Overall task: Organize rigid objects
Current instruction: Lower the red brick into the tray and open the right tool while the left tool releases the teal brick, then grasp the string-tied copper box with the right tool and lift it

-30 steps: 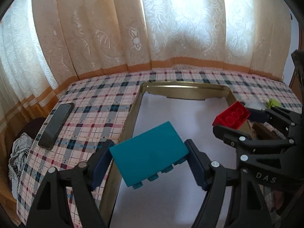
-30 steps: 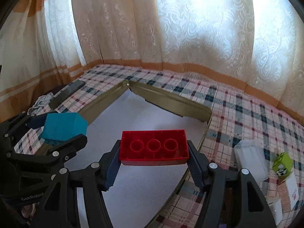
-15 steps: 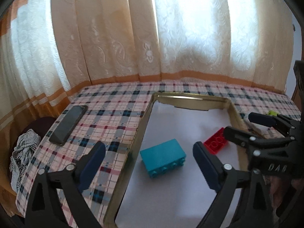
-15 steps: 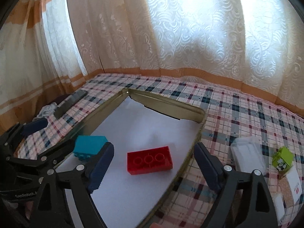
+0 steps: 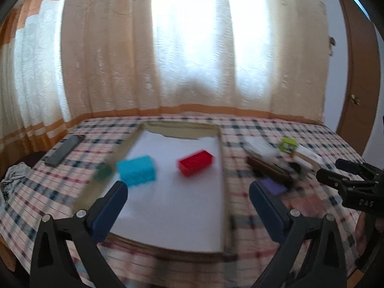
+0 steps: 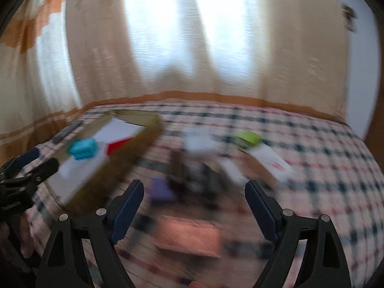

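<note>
Jaws of the left gripper (image 5: 188, 188) spread wide, just now opening, nothing between them. Beyond the left jaw and just past its tip, a teal plastic building block (image 5: 136, 174) lying flat, clear of the pads, long axis roughly left to right with the right end slightly farther off. Farther out and nearer the middle of the gap, a red plastic building block (image 5: 195, 162), also free, long axis slanting from near left to far right, faint studs on top. Both inside a gold-rimmed rectangular tray (image 5: 223, 168) lined with white paper, well apart from each other, on a worktop under red, blue and white checked cloth (image 5: 108, 129). Jaws of the right gripper (image 6: 194, 185) likewise apart after just opening, empty, held over a blurred clutter to the right of the tray: a purple block (image 6: 160, 189) just ahead of the left jaw, a lime-green box (image 6: 248, 136) farther back. White letters "DAS" legible on the right gripper's body in the left wrist view; red print on a white card (image 6: 273, 160) too smeared to read. At far left on the cloth, a black phone (image 5: 63, 150).
</note>
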